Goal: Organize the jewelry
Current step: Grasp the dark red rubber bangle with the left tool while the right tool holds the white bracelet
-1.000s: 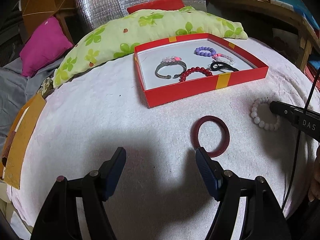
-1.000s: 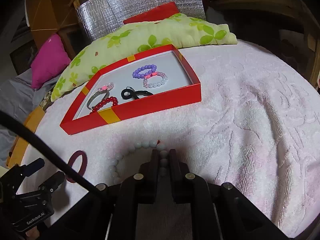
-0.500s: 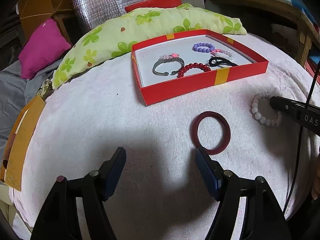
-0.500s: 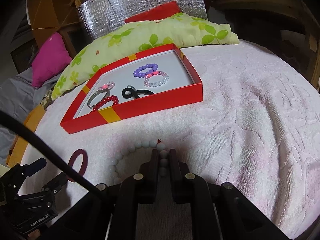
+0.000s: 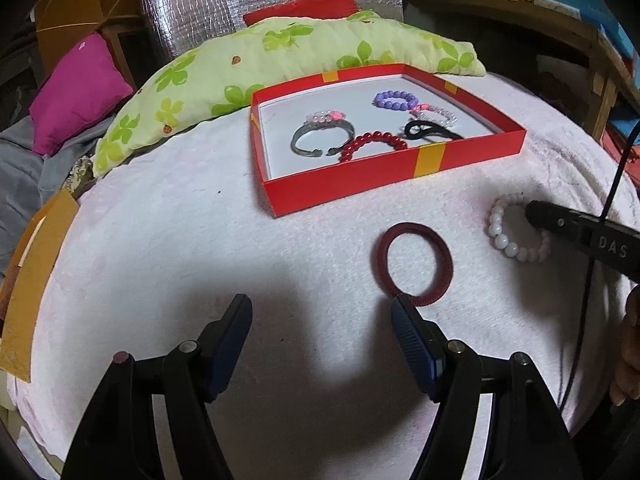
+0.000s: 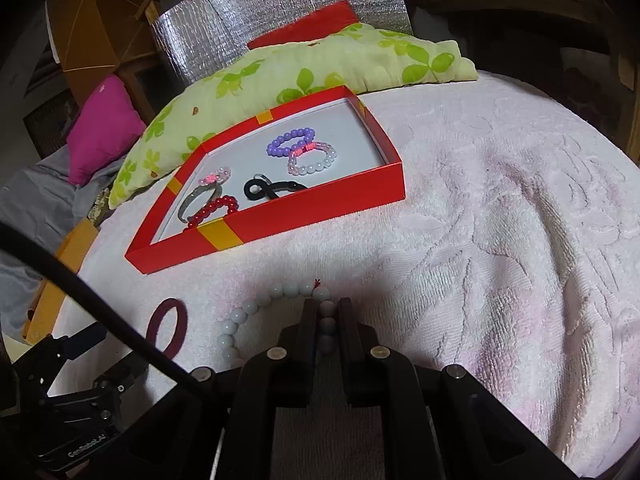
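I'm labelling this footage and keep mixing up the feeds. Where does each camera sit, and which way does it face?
Left wrist: on the left gripper, looking down across the towel-covered table to the red box; its open fingers and the right gripper's tip show.
Right wrist: on the right gripper, shut on the white bead bracelet; the left gripper shows at lower left.
Shared: red box, white bead bracelet, dark red ring, green pillow.

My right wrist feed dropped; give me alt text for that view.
The right tongs are shut on a white beaded bracelet lying on the pale pink towel. Beyond it sits a shallow red cardboard box holding several bracelets.
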The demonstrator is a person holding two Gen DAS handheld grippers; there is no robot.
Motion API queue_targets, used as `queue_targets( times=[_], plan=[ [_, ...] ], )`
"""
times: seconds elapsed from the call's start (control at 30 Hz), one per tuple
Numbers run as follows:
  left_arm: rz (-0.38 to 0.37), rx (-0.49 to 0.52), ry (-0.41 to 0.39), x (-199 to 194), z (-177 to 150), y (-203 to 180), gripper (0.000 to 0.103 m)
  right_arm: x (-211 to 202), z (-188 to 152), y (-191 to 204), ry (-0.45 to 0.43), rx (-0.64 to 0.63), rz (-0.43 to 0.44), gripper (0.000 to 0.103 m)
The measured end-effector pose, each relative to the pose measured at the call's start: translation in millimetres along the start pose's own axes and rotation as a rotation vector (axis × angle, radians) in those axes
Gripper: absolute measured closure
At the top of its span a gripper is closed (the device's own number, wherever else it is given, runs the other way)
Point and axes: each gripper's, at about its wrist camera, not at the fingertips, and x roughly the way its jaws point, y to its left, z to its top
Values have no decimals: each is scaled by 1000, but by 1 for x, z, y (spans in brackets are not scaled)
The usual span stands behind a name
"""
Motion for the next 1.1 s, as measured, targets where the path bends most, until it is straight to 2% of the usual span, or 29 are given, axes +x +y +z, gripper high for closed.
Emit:
queue_targets(
  times=[0.3, 0.43, 0.7, 0.87, 1.1],
  plan=[
    [-61, 10, -43, -8, 1, -8, 30, 0, 0, -1, -2, -1, -2, 90],
    [-87, 8, -28, -1, 6, -13, 30, -1, 0, -1, -5, 2, -2, 90],
    [-196, -6, 12, 13, 13, -26, 30, 1, 0, 1, -12, -3, -7, 90],
    [-214, -24, 29, 18, 14, -25, 30, 2, 0, 3, -18, -12, -14, 90],
    [-183, 1, 29, 17, 12, -26, 30, 3, -1, 4, -23, -20, -21, 90]
  ],
)
